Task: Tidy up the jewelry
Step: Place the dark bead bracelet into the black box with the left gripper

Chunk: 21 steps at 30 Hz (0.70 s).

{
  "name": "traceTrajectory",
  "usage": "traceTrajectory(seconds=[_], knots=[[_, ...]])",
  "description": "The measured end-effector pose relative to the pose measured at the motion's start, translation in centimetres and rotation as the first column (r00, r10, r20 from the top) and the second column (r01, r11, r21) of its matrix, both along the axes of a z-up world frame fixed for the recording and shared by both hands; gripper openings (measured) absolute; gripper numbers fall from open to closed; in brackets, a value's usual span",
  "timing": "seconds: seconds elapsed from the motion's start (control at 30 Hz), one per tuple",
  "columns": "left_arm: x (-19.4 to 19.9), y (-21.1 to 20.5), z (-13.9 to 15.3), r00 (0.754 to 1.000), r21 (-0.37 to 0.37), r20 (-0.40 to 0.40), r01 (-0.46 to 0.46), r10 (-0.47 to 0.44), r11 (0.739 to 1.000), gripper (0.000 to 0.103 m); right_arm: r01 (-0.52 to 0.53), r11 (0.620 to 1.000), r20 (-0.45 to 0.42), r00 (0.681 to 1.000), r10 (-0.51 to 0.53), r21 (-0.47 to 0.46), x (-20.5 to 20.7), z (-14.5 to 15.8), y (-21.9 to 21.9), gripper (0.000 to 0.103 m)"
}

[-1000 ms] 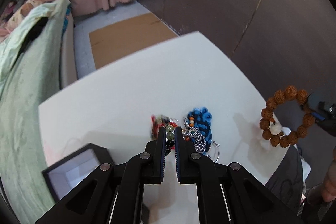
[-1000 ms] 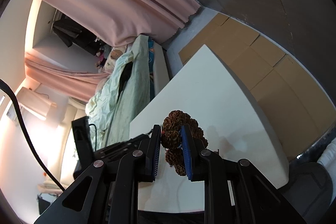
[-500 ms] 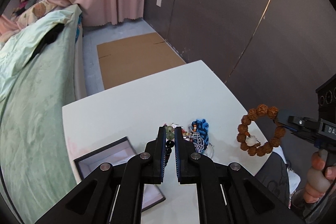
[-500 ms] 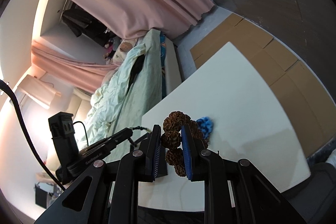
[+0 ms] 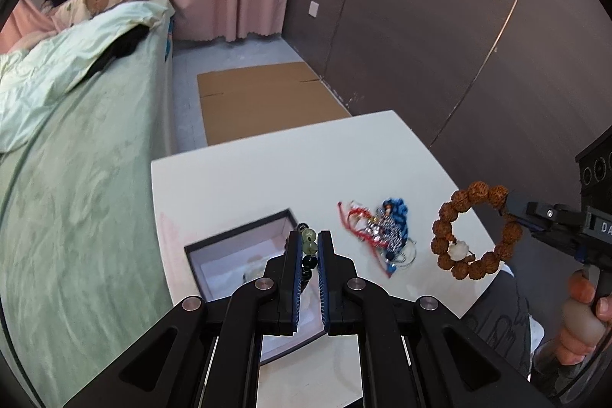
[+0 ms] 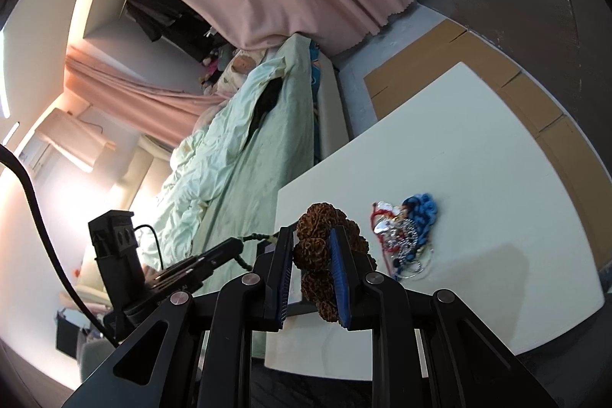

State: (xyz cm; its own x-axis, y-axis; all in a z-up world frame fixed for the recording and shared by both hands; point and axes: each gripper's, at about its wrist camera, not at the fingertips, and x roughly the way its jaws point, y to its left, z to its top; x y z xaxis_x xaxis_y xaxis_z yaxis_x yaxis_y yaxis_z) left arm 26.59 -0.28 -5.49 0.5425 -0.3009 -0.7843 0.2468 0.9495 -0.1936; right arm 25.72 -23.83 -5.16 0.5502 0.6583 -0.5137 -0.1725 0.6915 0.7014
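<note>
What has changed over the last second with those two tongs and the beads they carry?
Both tongs have drawn back and up from the table. The left tongs now hang by the open box, which has come into fuller view. The right tongs have carried the brown bead bracelet away from the jewelry pile. Unchanged: both grips stay shut on the green bead string and the bracelet; the pile lies untouched.

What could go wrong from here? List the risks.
1. The left tongs pinch only a few beads of the green bead strand; it may slip out short of the open box.
2. The brown bead bracelet hangs from the right tongs beyond the table edge; dropped, it could hit the floor.
</note>
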Motion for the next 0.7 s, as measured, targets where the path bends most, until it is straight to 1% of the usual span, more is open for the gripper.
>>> traceTrajectory(seconds=[0.17,0.23,0.27,0.3,0.37,0.4,0.47,0.57,0.7], knots=[[0.1,0.9,-1.6,0.999,-0.019,-0.039,-0.007,0.006,1.000,0.009,-0.011,1.000,-0.008,1.000,0.011,-0.022,0.0,0.1,1.3,0.021],[0.4,1.2,-2.3,0.997,-0.016,-0.070,-0.017,0.016,1.000,0.019,-0.015,1.000,-0.007,1.000,0.015,-0.027,0.0,0.4,1.7,0.021],[0.4,1.4,-2.5,0.997,-0.014,-0.078,-0.025,0.024,1.000,0.036,-0.018,0.999,-0.005,1.000,0.018,-0.030,0.0,0.5,2.0,0.021],[0.2,1.7,-2.6,0.997,-0.019,-0.073,-0.033,0.031,0.999,0.060,-0.022,0.999,-0.002,1.000,0.022,-0.032,0.0,0.6,2.3,0.021],[-0.5,2.2,-2.2,0.998,-0.032,-0.038,-0.047,0.046,0.998,0.085,-0.035,0.999,0.005,0.999,0.035,-0.035,-0.1,0.8,3.0,0.021],[-0.9,2.6,-1.8,0.999,-0.040,-0.013,-0.053,0.053,0.998,0.088,-0.042,0.998,0.008,0.999,0.042,-0.037,-0.1,1.0,3.5,0.021],[-1.5,3.2,-1.4,0.998,-0.035,0.009,-0.063,0.063,0.997,0.088,-0.056,0.998,0.013,0.998,0.057,-0.039,0.2,1.3,4.4,0.021],[-2.1,4.2,-1.0,0.996,-0.023,0.022,-0.088,0.089,0.996,0.088,-0.081,0.996,0.022,0.996,0.082,-0.036,0.6,1.7,6.0,0.021],[-2.7,6.1,-0.9,0.991,-0.032,0.023,-0.131,0.132,0.991,0.088,-0.116,0.993,0.031,0.993,0.117,-0.032,1.3,2.0,8.1,0.021]])
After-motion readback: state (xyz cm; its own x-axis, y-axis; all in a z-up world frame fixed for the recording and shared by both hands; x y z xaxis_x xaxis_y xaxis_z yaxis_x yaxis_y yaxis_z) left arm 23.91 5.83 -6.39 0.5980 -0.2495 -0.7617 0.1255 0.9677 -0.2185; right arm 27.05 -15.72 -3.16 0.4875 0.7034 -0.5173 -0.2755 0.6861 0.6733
